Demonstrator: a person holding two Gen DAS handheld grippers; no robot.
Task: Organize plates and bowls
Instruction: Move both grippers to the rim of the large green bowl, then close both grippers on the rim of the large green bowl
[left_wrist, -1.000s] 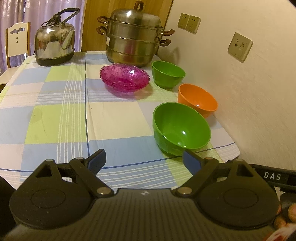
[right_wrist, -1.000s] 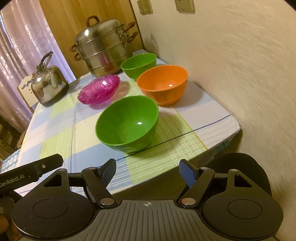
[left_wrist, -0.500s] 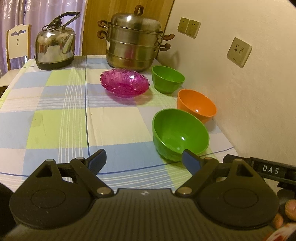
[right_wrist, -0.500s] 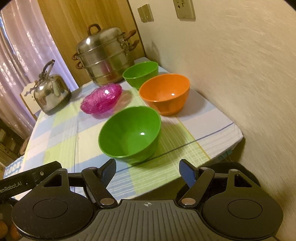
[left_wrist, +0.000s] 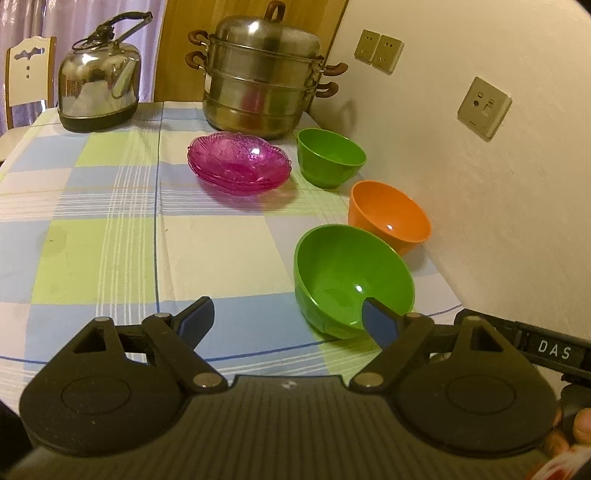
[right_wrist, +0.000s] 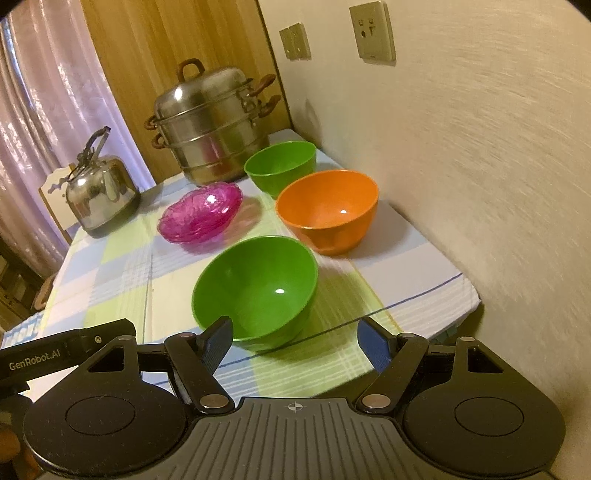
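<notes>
Warm, dim indoor light on my feeds. Small glints in near green bowl (left_wrist: 347, 280) and orange bowl (right_wrist: 328, 210); glare on pot (left_wrist: 258, 70) and kettle (left_wrist: 98, 88). Soft shadow beside pink dish (left_wrist: 240, 162). Wall (right_wrist: 480, 147) streaked with blur at right in right view. Fisheye bends table edge (right_wrist: 424, 299); corners go dark.

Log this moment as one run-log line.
left gripper: open, empty | right gripper: open, empty | near green bowl: on table, untouched | bowls unstacked
</notes>
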